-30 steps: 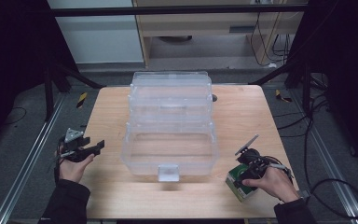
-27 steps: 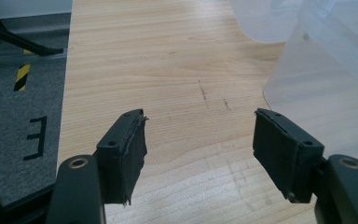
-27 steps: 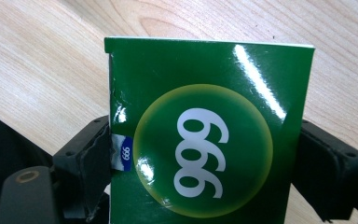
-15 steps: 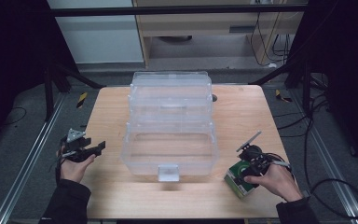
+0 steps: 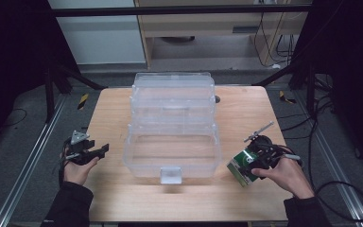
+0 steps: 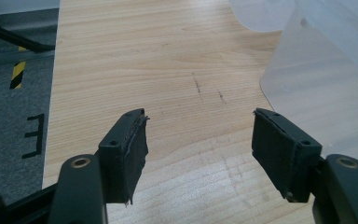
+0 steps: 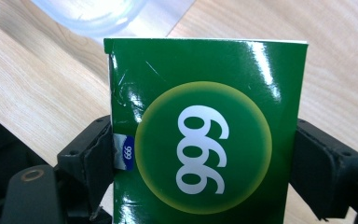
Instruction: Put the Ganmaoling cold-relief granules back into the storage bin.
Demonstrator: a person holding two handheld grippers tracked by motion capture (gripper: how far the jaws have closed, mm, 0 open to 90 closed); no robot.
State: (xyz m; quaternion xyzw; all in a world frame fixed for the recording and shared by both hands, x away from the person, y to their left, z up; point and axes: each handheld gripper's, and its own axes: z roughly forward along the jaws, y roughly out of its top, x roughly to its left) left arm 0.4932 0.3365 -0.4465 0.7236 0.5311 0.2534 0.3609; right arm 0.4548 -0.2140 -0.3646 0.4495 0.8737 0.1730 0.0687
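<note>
A clear plastic tiered storage box (image 5: 172, 123) stands open in the middle of the wooden table (image 5: 246, 111). My right gripper (image 5: 246, 165) is shut on a green carton (image 5: 239, 167) marked 999 (image 7: 205, 135), its pads pressing the carton's two sides, held a little above the table at the box's right front. My left gripper (image 5: 94, 152) rests at the table's left edge, open, with only bare wood between its pads (image 6: 130, 149); the box's clear wall (image 6: 317, 84) is off to its right.
The box's front latch tab (image 5: 170, 174) juts toward the near edge. Metal frame rails run along the grey floor (image 5: 23, 156) on both sides. Cables trail on the floor at the right (image 5: 340, 189). A cabinet (image 5: 208, 23) stands beyond the far edge.
My right gripper has lifted the green carton up off the table surface. The left gripper has stayed where it was.
</note>
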